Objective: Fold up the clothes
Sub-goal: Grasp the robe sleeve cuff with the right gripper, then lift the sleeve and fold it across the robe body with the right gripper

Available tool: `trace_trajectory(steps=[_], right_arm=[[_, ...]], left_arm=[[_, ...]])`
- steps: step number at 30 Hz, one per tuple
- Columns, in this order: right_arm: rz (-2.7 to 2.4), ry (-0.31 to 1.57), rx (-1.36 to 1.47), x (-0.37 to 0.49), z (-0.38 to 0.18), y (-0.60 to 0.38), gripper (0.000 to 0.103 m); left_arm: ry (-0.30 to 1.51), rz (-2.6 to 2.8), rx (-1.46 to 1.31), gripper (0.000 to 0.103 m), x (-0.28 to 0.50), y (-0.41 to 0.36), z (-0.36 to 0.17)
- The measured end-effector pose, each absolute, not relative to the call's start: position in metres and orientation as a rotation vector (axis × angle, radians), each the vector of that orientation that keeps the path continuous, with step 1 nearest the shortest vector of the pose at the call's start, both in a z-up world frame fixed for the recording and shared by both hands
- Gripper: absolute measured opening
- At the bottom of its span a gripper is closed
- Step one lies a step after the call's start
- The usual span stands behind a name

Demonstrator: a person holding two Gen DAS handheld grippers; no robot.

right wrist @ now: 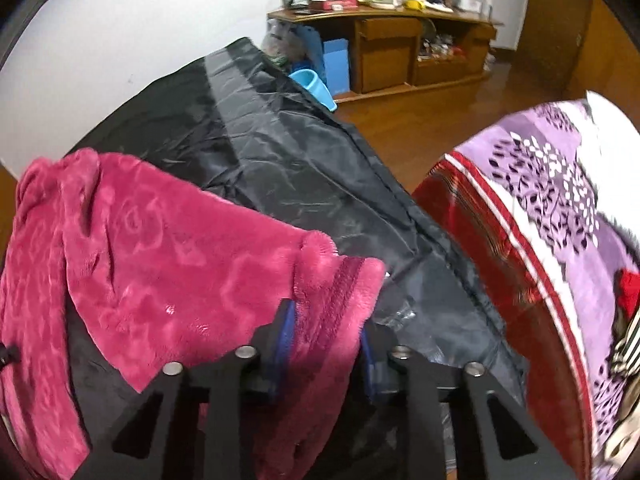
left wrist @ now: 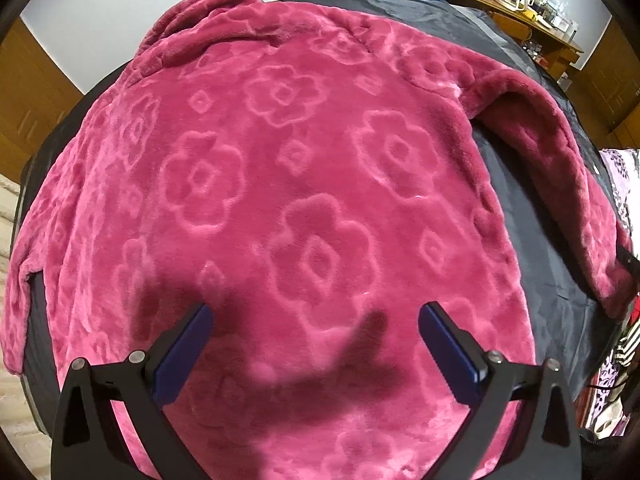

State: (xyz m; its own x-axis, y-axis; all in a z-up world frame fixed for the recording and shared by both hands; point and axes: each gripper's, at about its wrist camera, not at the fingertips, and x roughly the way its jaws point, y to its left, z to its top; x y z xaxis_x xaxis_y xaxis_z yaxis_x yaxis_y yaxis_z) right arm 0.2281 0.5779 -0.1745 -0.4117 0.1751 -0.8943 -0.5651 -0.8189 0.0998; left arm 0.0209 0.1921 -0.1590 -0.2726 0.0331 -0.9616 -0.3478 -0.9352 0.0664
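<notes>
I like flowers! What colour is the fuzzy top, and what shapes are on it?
The fuzzy top is deep pink with pressed-in flower and diamond shapes, clearest from the left wrist.

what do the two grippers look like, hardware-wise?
Left gripper and right gripper match: matte black angular arms with triangular cutouts, round silver pivot bolts, and flat dark-blue pads on the jaws. No cables, labels or sleeves visible.

Plush, embossed pink fleece garment lies on a slick, faintly glossy, creased black nylon sheet; claw pads look matt blue.
</notes>
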Motion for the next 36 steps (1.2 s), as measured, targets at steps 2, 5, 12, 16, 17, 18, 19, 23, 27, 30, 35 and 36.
trace_trajectory(steps=[2,5,12,16,17,18,19,23,27,30,35,36], right_arm=[[2.269,0.566,-1.343,0.228,-0.17,0.579,0.018],[2.307,0.653,-1.279,0.228,-0.155,0.589,0.016],[2.416,0.733,-0.997,0.219,-0.081,0.609,0.014],[2.472,0.691,-0.847,0.205,-0.033,0.614,0.013],[2.485,0.681,-0.814,0.201,-0.022,0.615,0.013],[2.496,0.672,-0.783,0.195,-0.011,0.616,0.013],[2.506,0.665,-0.752,0.19,0.0,0.618,0.013],[2.553,0.654,-0.619,0.161,0.043,0.617,0.012],[2.652,0.656,-0.511,0.131,0.083,0.589,0.012],[2.765,0.648,-0.466,0.105,0.109,0.552,0.012],[2.954,0.581,-0.501,0.06,0.124,0.472,0.011],[2.985,0.559,-0.524,0.05,0.123,0.455,0.011]], left_arm=[[0.388,2.298,-1.731,0.103,0.022,0.192,-0.159],[0.383,2.304,-1.745,0.103,0.022,0.19,-0.16],[0.357,2.327,-1.76,0.103,0.016,0.178,-0.158],[0.331,2.335,-1.759,0.103,0.013,0.168,-0.155],[0.325,2.336,-1.76,0.103,0.013,0.166,-0.155],[0.319,2.337,-1.761,0.103,0.012,0.164,-0.154],[0.312,2.338,-1.76,0.103,0.011,0.16,-0.153],[0.272,2.342,-1.752,0.103,0.008,0.149,-0.148],[0.204,2.353,-1.74,0.103,0.009,0.135,-0.139],[0.152,2.36,-1.735,0.103,0.005,0.118,-0.135],[0.068,2.382,-1.737,0.103,0.003,0.09,-0.135],[0.053,2.385,-1.738,0.103,0.002,0.084,-0.136]])
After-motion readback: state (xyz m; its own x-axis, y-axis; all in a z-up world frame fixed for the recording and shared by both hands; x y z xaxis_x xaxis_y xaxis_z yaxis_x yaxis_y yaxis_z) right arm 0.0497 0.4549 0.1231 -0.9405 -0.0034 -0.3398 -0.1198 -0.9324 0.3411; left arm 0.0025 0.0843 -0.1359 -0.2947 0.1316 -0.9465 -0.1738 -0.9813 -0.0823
